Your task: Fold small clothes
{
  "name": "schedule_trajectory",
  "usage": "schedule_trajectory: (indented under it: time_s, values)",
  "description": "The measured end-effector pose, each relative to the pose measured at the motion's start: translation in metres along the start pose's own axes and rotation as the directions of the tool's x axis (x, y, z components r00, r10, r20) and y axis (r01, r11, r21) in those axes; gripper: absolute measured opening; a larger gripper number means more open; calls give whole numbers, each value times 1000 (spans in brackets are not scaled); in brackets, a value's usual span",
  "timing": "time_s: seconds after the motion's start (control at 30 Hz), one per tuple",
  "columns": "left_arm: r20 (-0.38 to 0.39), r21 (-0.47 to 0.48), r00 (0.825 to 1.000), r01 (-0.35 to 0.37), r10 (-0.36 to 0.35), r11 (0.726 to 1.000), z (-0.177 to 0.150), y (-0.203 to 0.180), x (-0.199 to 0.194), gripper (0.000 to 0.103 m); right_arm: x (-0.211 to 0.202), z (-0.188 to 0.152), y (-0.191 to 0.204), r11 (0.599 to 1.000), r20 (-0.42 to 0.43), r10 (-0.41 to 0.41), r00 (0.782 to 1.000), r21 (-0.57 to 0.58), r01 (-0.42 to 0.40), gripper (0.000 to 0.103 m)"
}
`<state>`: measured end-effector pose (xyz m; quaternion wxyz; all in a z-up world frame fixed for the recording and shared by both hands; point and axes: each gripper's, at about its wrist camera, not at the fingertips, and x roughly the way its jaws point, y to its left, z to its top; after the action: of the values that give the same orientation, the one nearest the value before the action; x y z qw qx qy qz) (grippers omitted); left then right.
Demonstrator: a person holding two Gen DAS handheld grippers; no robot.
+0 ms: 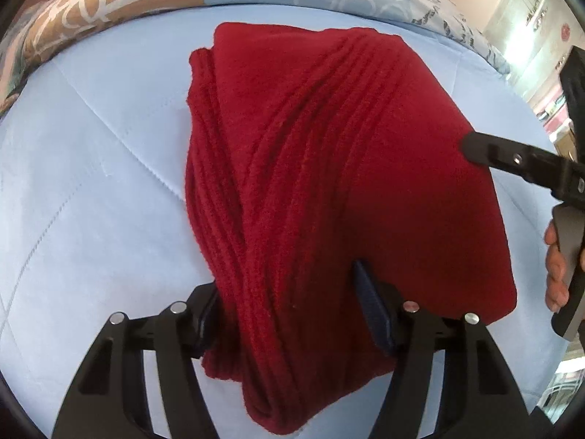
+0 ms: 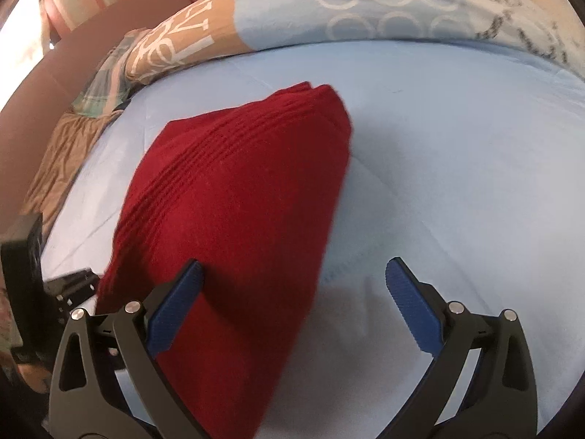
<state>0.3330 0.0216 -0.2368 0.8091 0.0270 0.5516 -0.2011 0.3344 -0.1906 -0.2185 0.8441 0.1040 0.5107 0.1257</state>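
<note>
Nearest the left wrist camera, the left gripper point(image 1: 289, 311) has its black fingers about half apart, with a bunched, ribbed edge of the dark red knitted garment point(image 1: 329, 168) filling the gap. The left finger lies against the bundle; whether the blue-padded one at four o'clock is squeezing it cannot be told. Judging from that, this edge is being gathered so the layers stay together for a fold.

In the right wrist view, the right gripper point(image 2: 294, 300) stands wide apart and holds nothing. Its left blue ribbed pad point(image 2: 175, 311) lies over the garment's near corner, and the other pad hangs above bare sheet at four o'clock. It looks poised to take or pin that corner.

The garment lies on the pale blue quilted bedsheet point(image 1: 91, 146). It is already folded into a thick, roughly triangular stack, smooth on its broad face, with ridged cords running toward twelve o'clock.

Beyond it, at twelve o'clock, a patterned blue-and-tan duvet point(image 2: 329, 11) is heaped along the bed's far side.
</note>
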Motion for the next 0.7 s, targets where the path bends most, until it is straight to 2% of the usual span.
schedule_trajectory:
  time_s: [0.13, 0.23, 0.3, 0.33, 0.37, 0.43, 0.53, 0.7]
  values:
    - [3, 7, 1000, 0, 0, 1000, -3, 2, 0, 67, 15, 3, -4, 998, -38, 55, 998, 39, -53, 99]
    - [4, 13, 1000, -6, 6, 1000, -5, 2, -1, 67, 20, 1, -4, 998, -47, 60, 997, 25, -59, 99]
    - [4, 19, 1000, -23, 23, 1000, -4, 0, -1, 67, 26, 0, 0, 999, -81, 54, 995, 2, -54, 87]
    - [5, 27, 999, -38, 38, 999, -4, -3, -2, 66, 26, 0, 6, 998, -87, 48, 995, -26, -51, 78]
    - [6, 34, 999, -53, 53, 998, -3, -6, -2, 66, 24, 0, 13, 998, -79, 28, 996, -62, -33, 74]
    - [5, 29, 998, -60, 60, 998, -4, -6, -1, 66, 23, 1, 23, 995, -81, -25, 996, -103, 16, 72]
    - [3, 25, 998, -60, 60, 998, -2, -7, 1, 66, 25, 3, 27, 993, -92, -53, 994, -108, 43, 68]
    - [7, 26, 997, -72, 72, 997, -3, -7, 0, 65, 25, -1, 41, 981, -50, -113, 992, -163, 103, 58]
